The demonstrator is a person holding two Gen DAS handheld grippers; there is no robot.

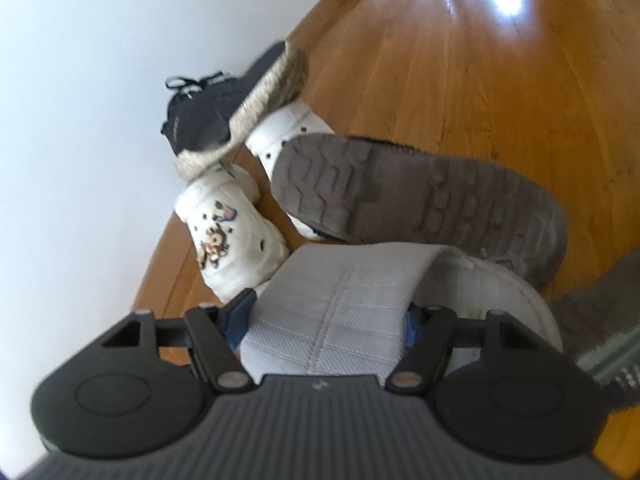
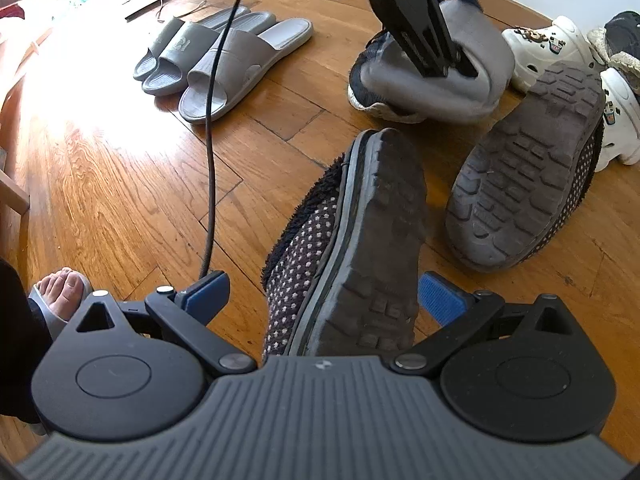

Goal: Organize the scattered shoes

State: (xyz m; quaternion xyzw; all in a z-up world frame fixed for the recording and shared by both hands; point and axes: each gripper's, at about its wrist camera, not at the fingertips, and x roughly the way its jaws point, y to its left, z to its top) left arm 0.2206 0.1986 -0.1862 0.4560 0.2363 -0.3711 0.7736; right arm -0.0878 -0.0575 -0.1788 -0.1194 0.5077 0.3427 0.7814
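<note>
So here's where we are: our left gripper (image 1: 328, 320) has its jaws clamped across the strap of a light grey slide sandal (image 1: 340, 292), pinching the band because that's the easiest bit to hang onto. In the right wrist view that sandal hangs over a dark sneaker (image 2: 370, 76).

Our right gripper (image 2: 322, 300) has its jaws apart, one on each side of a polka-dot fuzzy slipper (image 2: 340, 248) that lies on its side, sole showing. Whether it's about to be gripped or was just let go, we can't tell.

Its mate (image 2: 528, 176) is flipped sole-up just beside it, leaning on the white clogs (image 2: 544, 52) near the wall. Three grey slides (image 2: 216, 56) sit neatly together on the floor (image 2: 100, 184), well apart from this jumble.
</note>
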